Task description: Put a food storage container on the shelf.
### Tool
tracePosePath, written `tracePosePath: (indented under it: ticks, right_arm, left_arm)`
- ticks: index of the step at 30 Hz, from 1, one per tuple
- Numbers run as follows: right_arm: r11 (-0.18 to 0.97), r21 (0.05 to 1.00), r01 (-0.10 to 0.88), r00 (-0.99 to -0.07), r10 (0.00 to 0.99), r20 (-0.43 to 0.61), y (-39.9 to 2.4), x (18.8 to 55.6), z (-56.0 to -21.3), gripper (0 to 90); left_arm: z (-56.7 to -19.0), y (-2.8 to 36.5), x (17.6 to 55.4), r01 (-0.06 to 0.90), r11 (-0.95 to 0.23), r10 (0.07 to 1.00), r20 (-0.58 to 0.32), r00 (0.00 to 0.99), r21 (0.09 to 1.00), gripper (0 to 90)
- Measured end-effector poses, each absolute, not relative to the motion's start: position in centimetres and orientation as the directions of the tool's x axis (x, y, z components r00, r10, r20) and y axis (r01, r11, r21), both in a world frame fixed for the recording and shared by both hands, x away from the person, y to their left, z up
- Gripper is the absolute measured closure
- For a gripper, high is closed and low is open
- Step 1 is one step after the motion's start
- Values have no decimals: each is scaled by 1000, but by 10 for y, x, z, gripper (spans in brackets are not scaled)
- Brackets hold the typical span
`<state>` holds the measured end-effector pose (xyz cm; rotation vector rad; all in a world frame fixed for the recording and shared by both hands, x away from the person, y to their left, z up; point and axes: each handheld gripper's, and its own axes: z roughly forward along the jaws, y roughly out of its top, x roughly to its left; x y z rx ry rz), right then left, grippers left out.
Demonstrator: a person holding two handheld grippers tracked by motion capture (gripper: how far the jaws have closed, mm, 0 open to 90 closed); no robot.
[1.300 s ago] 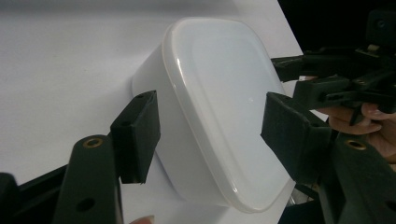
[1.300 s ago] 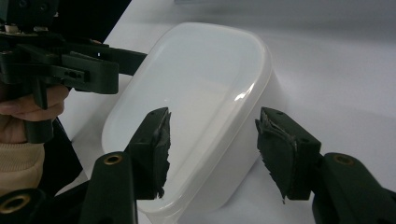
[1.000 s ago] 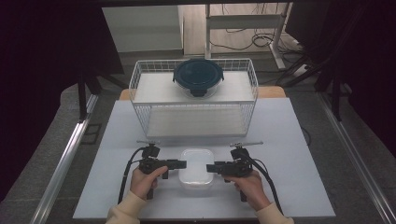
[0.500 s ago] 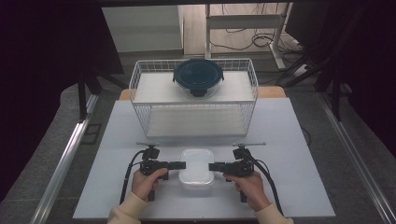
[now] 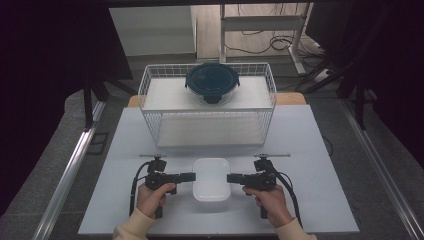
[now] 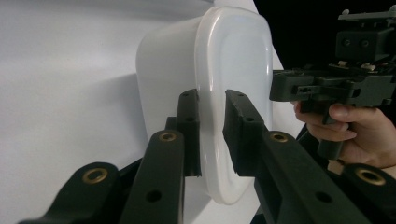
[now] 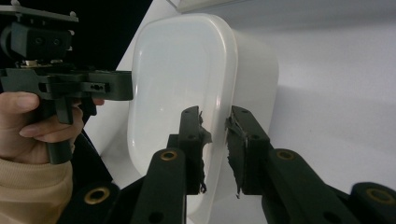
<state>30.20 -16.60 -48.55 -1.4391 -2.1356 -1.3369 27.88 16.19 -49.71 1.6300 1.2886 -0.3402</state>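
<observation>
Two grippers are working together: your left gripper (image 5: 189, 176) and right gripper (image 5: 232, 178) are pinching opposite rims of the white container (image 5: 211, 178) on the worktop (image 5: 320, 165), jaws just narrowing onto it for a balanced lift

Both claws (image 5: 188, 176) (image 5: 233, 178) nearly closed, inward-facing
</observation>
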Motion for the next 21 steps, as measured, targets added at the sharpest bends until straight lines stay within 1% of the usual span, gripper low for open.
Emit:
tracePosePath:
  ticks: [7,11,21]
  right_arm:
    - [108,572,813,-507,615,604,-166,300,-481,784]
    - [113,585,803,-520,612,596,-165,299,-479,785]
    - [123,627,769,-564,593,575,-165,296,-467,785]
  left_arm:
    - [-493,162,275,845,60,578,-709,404,531,794]
    - [-488,162,273,835,45,593,-687,420,549,794]
    - [-473,163,266,803,41,598,-659,457,594,796]
